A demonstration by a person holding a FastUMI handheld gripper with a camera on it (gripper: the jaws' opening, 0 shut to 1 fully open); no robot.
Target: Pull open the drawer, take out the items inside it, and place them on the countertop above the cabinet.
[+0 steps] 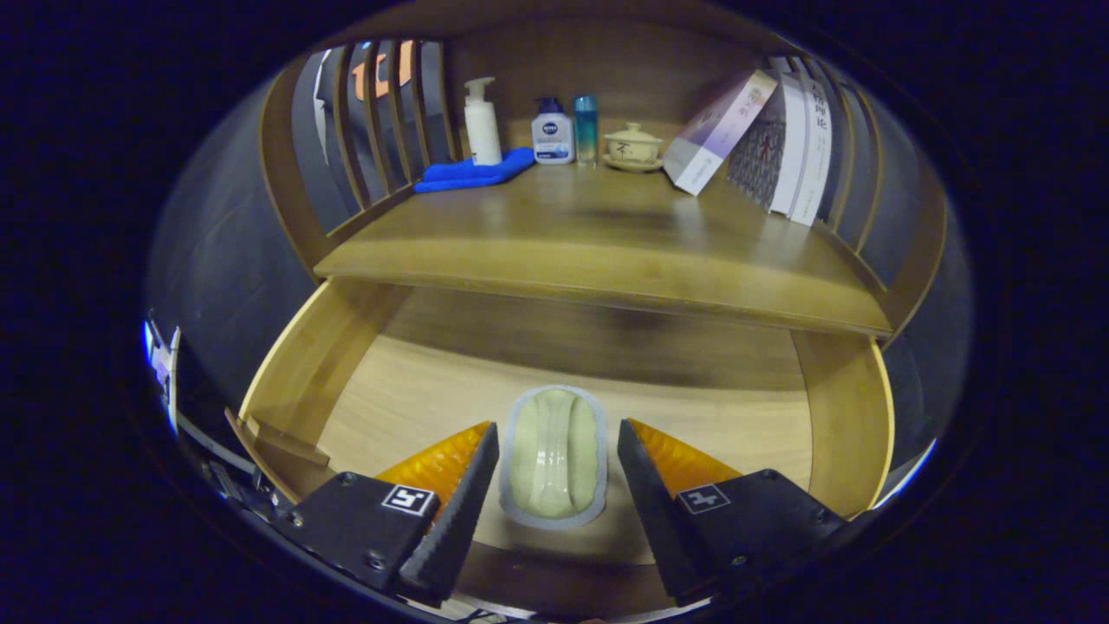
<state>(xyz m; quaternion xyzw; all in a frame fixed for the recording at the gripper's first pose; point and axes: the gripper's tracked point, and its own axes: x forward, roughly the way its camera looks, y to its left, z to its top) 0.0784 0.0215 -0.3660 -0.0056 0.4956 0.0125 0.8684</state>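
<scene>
I see my tongs [554, 472] spread wide at the bottom center of the frame, flanking a pale green sachet [554, 455] without touching it. It lies flat in the open drawer [416, 381], below the desk [598, 234].

The place looked like a staged home corner in a booth: a wooden cabinet's counter [606, 243] carried a pump bottle [482, 121], a folded blue cloth [472, 172], a lidded teacup [633, 145] and leaning books [780, 139] above an open drawer [416, 381].
</scene>
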